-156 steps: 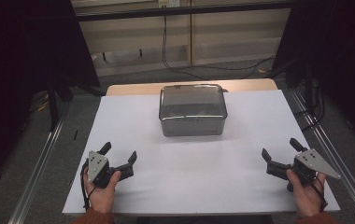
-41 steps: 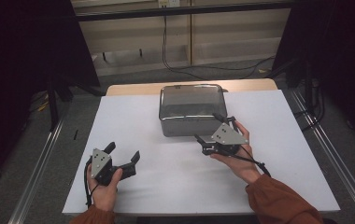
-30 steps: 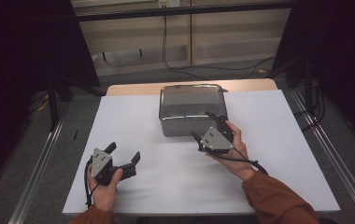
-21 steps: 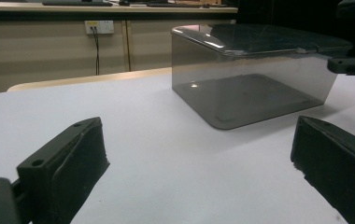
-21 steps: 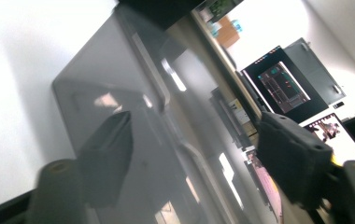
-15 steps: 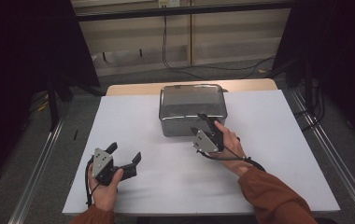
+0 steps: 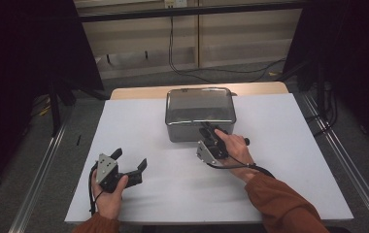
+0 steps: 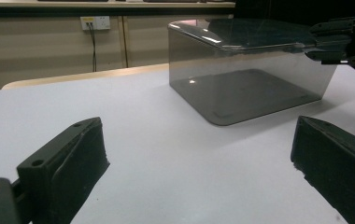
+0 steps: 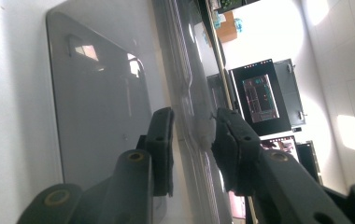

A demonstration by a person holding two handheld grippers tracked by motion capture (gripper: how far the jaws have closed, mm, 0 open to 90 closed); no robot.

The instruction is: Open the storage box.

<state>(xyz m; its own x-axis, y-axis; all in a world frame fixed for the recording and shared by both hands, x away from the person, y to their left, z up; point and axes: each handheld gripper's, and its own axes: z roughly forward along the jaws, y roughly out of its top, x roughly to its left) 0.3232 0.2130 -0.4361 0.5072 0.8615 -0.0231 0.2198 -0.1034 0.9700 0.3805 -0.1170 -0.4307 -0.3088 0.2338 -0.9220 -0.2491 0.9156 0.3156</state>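
Note:
A grey, see-through box (image 7: 199, 104) with a lid stands at the middle back of the white table (image 7: 289, 121). My right gripper (image 7: 210, 130) is at the box's front wall, rolled on its side. In the right gripper view, the right gripper (image 9: 192, 135) straddles the lid's front rim (image 9: 185, 93). Its jaws have just been closing, and a small gap still shows beside the rim. My left gripper (image 7: 130, 159) rests open at the front left with nothing in it. In the left gripper view, the left gripper (image 8: 199, 140) faces the box (image 8: 241, 79), with the right gripper (image 8: 339, 44) at the box's upper right edge.
Bare white table lies all around the box. Metal rails (image 7: 41, 165) run along both sides of the table, with dark floor beyond. Cables (image 7: 192, 68) hang against the wall behind.
The right hand came from the front right corner of the table to the box's front edge and rolled onto its side. Its jaws narrowed around the lid rim. The left gripper stayed put.

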